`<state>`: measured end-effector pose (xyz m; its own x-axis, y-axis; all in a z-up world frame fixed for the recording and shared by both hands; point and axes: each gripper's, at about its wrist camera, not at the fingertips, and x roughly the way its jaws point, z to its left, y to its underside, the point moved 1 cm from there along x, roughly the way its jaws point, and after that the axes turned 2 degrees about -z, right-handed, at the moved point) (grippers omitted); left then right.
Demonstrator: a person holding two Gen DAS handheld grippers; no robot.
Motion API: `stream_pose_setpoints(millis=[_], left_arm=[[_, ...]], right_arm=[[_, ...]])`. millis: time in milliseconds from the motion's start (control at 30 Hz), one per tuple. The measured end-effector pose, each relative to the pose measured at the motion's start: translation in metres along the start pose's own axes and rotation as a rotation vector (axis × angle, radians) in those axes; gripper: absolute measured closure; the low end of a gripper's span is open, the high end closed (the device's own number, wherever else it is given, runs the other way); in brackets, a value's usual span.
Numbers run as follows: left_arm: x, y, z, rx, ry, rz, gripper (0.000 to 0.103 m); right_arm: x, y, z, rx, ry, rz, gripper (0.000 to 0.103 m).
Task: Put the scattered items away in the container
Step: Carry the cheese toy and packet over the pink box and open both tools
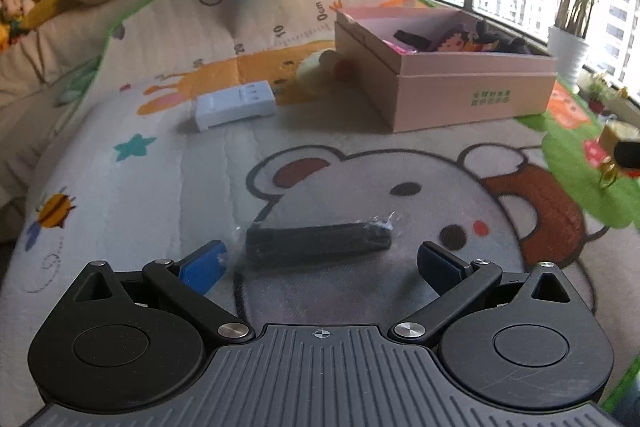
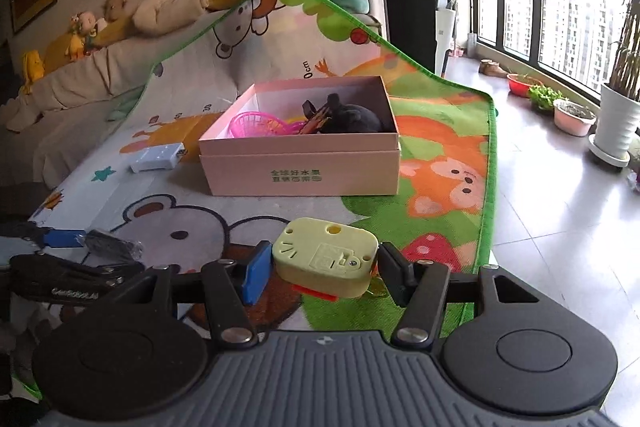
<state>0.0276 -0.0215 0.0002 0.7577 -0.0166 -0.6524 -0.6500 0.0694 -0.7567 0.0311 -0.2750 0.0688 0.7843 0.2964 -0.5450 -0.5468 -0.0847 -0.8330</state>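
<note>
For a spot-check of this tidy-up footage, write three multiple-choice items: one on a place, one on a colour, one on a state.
1. Where is the white gadget?
A. inside the box
B. on the mat beside the box
C. on the floor tiles

2. What colour is the box?
A. pink
B. blue
C. black

3. What is the right gripper doing?
A. standing open and empty
B. gripping a yellow toy
C. gripping the black wrapped bar

Answers:
1 B: it lies on the mat left of the box.
2 A: its walls are pink.
3 B: the yellow toy sits clamped between its fingers.
</note>
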Motion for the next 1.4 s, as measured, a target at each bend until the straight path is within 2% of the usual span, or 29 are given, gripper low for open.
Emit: stream_pose_setpoints(millis=[100, 200, 367, 467, 633, 767, 967, 1133, 1267, 1400], left_arm=[[0.001, -0.003, 0.002, -0.056, 0.015, -0.006, 0.000], [0.004, -0.004, 0.003, -0.067, 0.010, -0.009, 0.000], [0.005, -0.002, 0.001, -0.032, 0.005, -0.026, 0.000], [0.004, -0.001, 0.000, -0.002, -0.012, -0.052, 0.009], [0.003, -0.002, -0.001, 0.037, -0.002, -0.058, 0.011], [-0.006, -0.005, -0.003, 0.060, 0.060, -0.058, 0.011], [-0.019, -0.039, -0.017, 0.132, 0.152, -0.139, 0.011], [-0.010, -0.083, -0.031, 0.176, 0.210, -0.230, 0.011], [0.002, -0.124, -0.043, 0.205, 0.235, -0.348, 0.010], [0.028, -0.161, -0.057, 0.206, 0.224, -0.429, 0.008]], right_arm=[[0.000, -0.002, 0.010, -0.040, 0.012, 0.005, 0.045], [-0.002, -0.004, 0.017, -0.069, 0.007, 0.004, 0.045], [-0.001, -0.005, 0.026, -0.094, 0.001, 0.006, 0.045], [0.001, -0.003, 0.027, -0.094, -0.004, 0.013, 0.045], [0.001, -0.002, 0.025, -0.097, -0.003, 0.017, 0.045], [0.002, -0.002, 0.020, -0.097, -0.015, 0.029, 0.045], [0.003, -0.015, 0.007, -0.085, -0.054, 0.042, 0.045], [0.006, -0.055, -0.011, -0.037, -0.068, -0.011, 0.045], [0.017, -0.114, -0.029, 0.019, -0.101, -0.095, 0.045], [0.057, -0.171, -0.037, 0.045, -0.105, -0.150, 0.044]])
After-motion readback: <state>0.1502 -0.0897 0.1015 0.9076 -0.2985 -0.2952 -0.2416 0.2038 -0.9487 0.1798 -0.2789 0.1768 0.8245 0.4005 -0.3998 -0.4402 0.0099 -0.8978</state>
